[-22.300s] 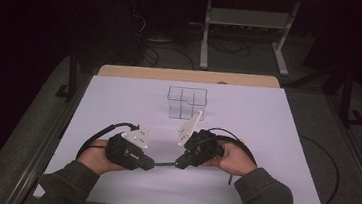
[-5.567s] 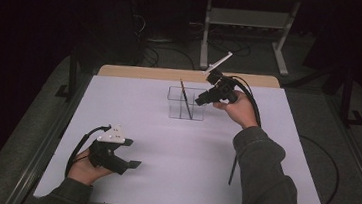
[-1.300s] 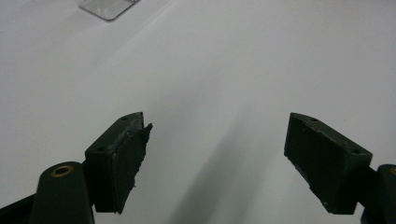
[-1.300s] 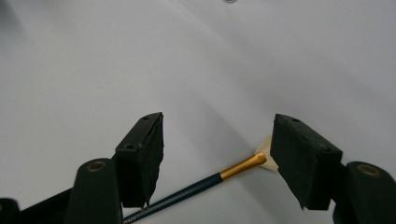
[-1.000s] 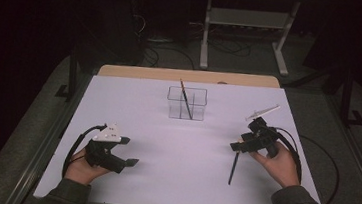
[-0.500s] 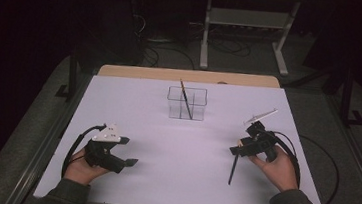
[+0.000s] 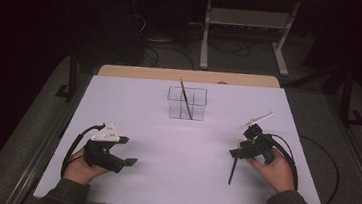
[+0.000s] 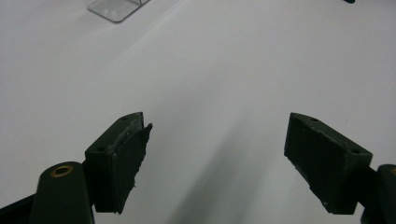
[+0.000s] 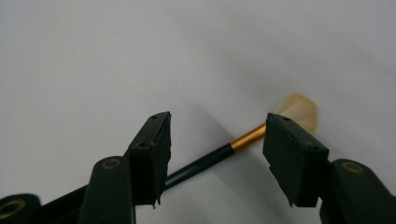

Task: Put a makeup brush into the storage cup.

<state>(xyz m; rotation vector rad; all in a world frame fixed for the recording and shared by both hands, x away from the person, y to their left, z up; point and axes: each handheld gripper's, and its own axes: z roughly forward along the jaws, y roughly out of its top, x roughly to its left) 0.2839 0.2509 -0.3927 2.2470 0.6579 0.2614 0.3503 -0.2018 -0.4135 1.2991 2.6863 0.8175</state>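
Two brushes are in play here: one already stands tilted in the clear organizer at the far middle of the desk, and the second brush lies flat on the white surface over at my right, so I figure the job is dropping them into that box one by one. My right claw is lowered right over the lying brush, and in the right gripper view the dark handle and gold ferrule run crosswise between the jaws, with the pale fan of bristles poking out past the far one. The jaws have just been closing in, but there's a gap on both sides, so nothing is gripped yet; I'm straddling it across the handle so that a squeeze should catch it cleanly. My left claw is parked low near the desk's left front, jaws wide apart with nothing but bare desk between them, just keeping out of the way. Compared with a second ago, the right hand has barely shifted, only settling over the handle, and the left hasn't budged. A few seconds earlier that right claw was up at the organizer.
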